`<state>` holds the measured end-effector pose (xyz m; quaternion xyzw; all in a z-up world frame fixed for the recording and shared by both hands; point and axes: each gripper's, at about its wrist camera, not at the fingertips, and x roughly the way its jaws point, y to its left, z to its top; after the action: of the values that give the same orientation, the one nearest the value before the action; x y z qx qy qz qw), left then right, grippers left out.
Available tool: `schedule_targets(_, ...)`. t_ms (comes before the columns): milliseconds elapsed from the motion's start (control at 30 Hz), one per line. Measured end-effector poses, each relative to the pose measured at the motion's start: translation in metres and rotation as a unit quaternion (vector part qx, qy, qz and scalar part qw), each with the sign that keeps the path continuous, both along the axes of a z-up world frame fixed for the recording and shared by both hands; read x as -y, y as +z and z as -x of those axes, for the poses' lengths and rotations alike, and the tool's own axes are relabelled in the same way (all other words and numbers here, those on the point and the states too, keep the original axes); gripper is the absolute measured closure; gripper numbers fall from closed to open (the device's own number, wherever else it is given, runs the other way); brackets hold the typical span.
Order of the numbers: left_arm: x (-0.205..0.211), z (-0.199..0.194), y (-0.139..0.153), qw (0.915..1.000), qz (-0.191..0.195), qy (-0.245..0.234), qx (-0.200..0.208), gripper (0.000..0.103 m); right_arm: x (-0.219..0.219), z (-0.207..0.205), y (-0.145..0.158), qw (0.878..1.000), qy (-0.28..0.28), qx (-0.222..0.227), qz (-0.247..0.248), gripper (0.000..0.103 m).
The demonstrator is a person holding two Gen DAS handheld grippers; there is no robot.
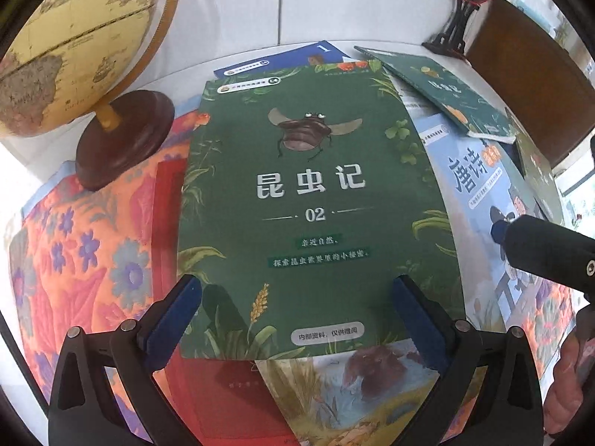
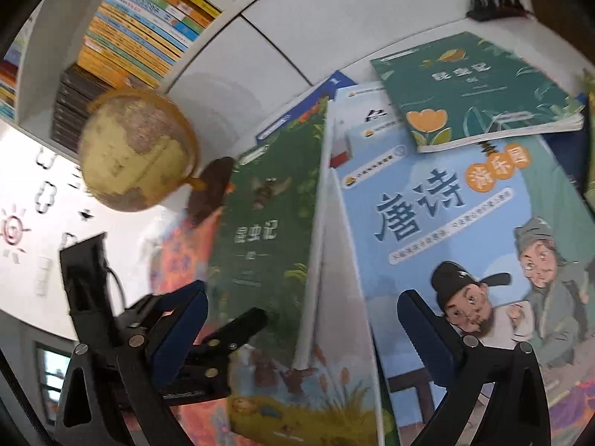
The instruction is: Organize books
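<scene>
Middle of the table: green insect book (image 1: 312, 200), flat, topmost on overlapping books.
Right of it: pale blue poetry book (image 2: 465, 245); smaller teal book (image 2: 479, 89) overlaps its far edge.
Left gripper (image 1: 297, 319): fingers apart, over the green book's near edge.
Right gripper (image 2: 301, 338): fingers apart, above the blue book.
Far left corner: globe (image 1: 78, 33).

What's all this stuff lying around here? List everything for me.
Insect book: one, dark green, top of the pile, centre.
Poetry book: one, light blue, right of it.
Teal book: one, lying over the blue book's far end.
Globe: one, yellowish on a brown base, far left.
Shelved books: many, mostly orange and yellow, shelf behind the globe.
Left gripper: black, blue pads, open over the insect book.
Right gripper: same colours, open.
</scene>
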<state>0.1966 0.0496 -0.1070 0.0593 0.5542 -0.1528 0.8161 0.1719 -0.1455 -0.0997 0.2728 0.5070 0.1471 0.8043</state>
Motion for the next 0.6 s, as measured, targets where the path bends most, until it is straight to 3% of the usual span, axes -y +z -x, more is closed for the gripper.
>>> schedule_targets(100, -0.022, -0.007, 0.000, 0.9994, 0.011, 0.034, -0.001, 0.002, 0.003, 0.001, 0.005, 0.999, -0.003, 0.015, -0.032, 0.000)
schedule_targets(233, -0.061, -0.019, -0.002, 0.9925, 0.084, 0.085, -0.025, 0.002, -0.007, -0.006, 0.009, 0.998, 0.014, 0.021, -0.052, 0.000)
schedule_targets(400, -0.059, -0.026, -0.011, 0.9863, 0.136, 0.081, -0.047, 0.007, -0.022, -0.028, -0.006, 0.998, 0.018, 0.005, -0.054, 0.001)
schedule_targets(500, -0.041, -0.021, -0.010, 0.9885, 0.129, 0.061, -0.050, 0.009, -0.030, -0.035, -0.009, 0.998, 0.031, -0.006, -0.049, 0.000)
schedule_targets(600, -0.022, -0.010, -0.009, 0.9955, 0.078, 0.040, -0.037, 0.009, -0.030, -0.032, -0.007, 0.998, 0.048, -0.004, -0.031, 0.000)
